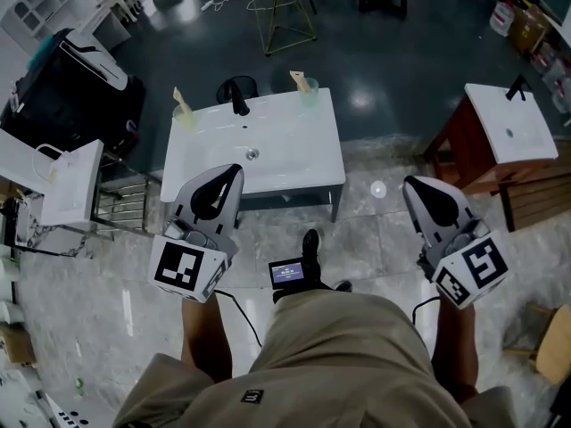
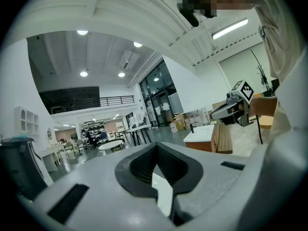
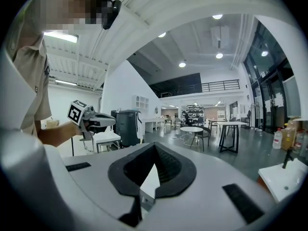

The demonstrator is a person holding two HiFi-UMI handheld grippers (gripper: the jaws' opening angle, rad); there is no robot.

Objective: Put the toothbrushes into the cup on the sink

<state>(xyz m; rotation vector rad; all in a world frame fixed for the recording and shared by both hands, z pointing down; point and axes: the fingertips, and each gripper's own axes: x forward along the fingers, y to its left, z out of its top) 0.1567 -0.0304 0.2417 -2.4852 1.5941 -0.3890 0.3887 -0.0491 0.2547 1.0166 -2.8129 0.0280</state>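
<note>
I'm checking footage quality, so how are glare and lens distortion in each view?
Head view: light glares off the glossy dark floor beyond the white rectangular sink. Left gripper view and right gripper view: strong fisheye bending, black corners, bright ceiling strip lights.

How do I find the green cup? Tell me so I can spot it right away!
Find the white sink in the middle of the head view. Along its back edge, right of the black tap, the green cup stands at the far right corner. The only other cup there, the yellowish cup, stands at the far left corner.
</note>
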